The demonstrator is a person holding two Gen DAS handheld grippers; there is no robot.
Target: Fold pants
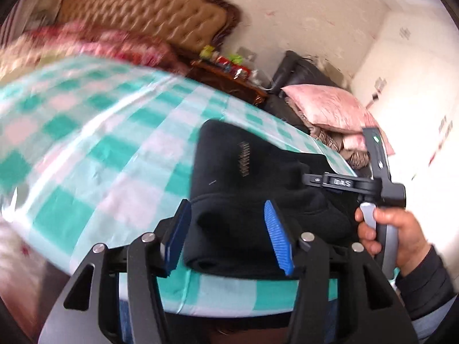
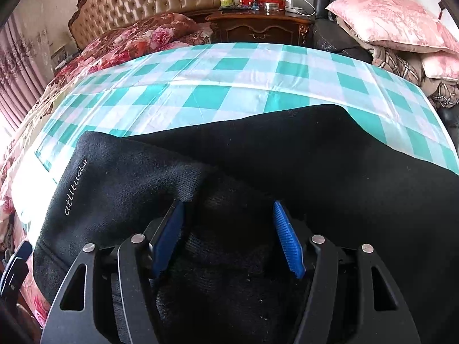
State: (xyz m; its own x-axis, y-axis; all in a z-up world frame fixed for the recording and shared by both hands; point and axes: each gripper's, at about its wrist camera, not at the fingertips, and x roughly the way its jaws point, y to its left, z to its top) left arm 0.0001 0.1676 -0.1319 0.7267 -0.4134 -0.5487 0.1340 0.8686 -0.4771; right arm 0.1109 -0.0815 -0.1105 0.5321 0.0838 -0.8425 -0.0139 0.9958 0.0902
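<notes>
Pants (image 2: 258, 166), black and already partly folded, lie along the near edge of the bed (image 2: 229, 80). My left tongs (image 1: 229, 235) stand open, straddling the folded end without pinching. My right tongs (image 2: 229, 235) hang open over bunched cloth. I'd say: close on every layer before lifting, so the fold stays square.

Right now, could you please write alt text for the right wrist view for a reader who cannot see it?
Black pants with small white lettering lie folded on a teal-and-white checked sheet, filling the lower half of the view. The right tool sits open just above the fabric. Behind are a tufted headboard and a pink pillow.
</notes>
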